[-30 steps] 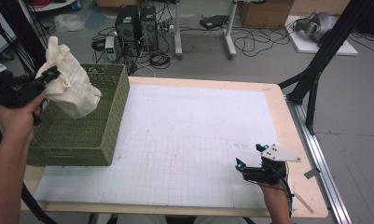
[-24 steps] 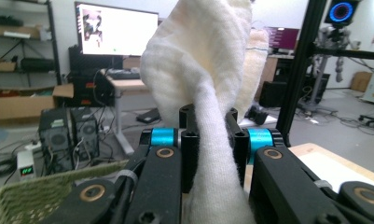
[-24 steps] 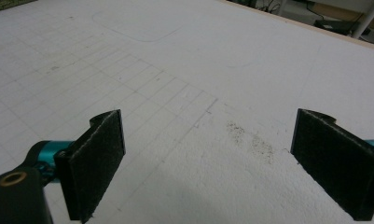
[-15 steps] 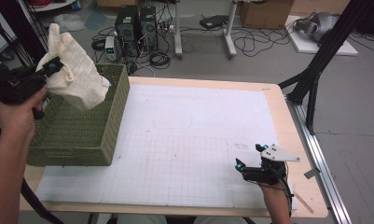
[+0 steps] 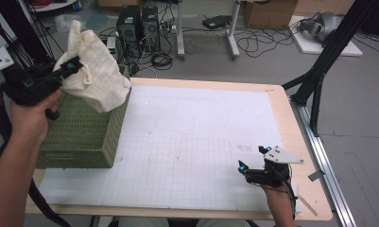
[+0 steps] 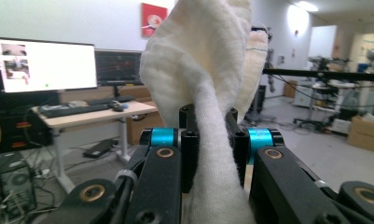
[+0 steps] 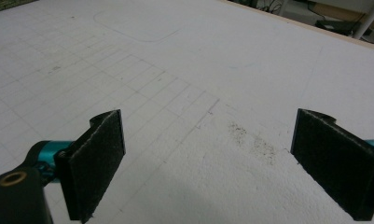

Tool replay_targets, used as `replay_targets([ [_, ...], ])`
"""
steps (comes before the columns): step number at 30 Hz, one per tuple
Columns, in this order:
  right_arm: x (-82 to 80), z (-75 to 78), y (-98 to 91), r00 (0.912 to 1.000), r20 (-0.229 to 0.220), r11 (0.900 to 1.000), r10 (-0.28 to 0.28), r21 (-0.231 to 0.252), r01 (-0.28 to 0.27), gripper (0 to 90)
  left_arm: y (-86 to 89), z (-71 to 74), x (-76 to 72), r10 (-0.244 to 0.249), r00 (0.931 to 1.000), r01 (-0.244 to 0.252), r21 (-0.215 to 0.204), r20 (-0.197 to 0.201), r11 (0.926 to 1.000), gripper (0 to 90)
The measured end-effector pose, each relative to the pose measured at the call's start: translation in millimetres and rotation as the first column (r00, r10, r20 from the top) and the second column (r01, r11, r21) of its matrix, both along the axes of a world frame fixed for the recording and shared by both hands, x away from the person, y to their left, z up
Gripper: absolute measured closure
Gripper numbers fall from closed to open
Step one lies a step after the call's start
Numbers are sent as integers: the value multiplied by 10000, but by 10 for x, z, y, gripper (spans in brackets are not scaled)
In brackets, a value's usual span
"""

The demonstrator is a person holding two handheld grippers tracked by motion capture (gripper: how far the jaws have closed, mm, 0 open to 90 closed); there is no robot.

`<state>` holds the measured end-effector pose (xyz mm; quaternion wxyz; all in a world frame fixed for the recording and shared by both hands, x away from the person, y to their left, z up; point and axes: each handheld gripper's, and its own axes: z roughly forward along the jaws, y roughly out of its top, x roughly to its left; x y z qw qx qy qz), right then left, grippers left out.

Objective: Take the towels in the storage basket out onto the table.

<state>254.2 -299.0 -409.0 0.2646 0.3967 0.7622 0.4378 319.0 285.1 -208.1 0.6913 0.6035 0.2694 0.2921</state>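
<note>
A cream knitted cloth (image 5: pixel 93 71) hangs bunched above the green woven basket (image 5: pixel 83 137) at the table's left. My left gripper (image 5: pixel 70 68) is shut on the cloth and holds it clear of the basket rim. In the left gripper view the cloth (image 6: pixel 208 84) is pinched between the two black jaws, rising above them and trailing below. My right gripper (image 5: pixel 254 160) rests low over the white gridded mat (image 5: pixel 192 142) near the front right corner. Its jaws stand wide apart with nothing between its pads (image 7: pixel 98 158).
The wooden table edge (image 5: pixel 291 118) frames the mat. A black stand leg (image 5: pixel 319 80) rises by the table's right side. Computer towers (image 5: pixel 140 23) and cables lie on the floor beyond the far edge. A faint rounded outline (image 7: pixel 133 28) is drawn on the mat.
My left gripper has lifted the cloth up out of the basket and carried it a little to the right. The right gripper has stayed put.
</note>
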Motion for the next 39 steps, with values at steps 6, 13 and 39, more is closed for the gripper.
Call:
replay_targets([
  [6, 1, 3, -6, 10000, -19, 10000, -36, 19, 36, 91, -334, -55, 46, -822, 9966, 824, 210, -75, 9964, 805],
  [13, 2, 2, -7, 10000, -4, 10000, -26, 12, 26, 91, -821, -228, 157, -1696, 9849, 1709, 395, -361, 9845, 804],
  [39, -10, -8, -88, 9997, -42, 9996, -233, 128, 233, 91, -2499, -1137, 313, -4486, 8860, 4566, 524, -1177, 8881, 799],
])
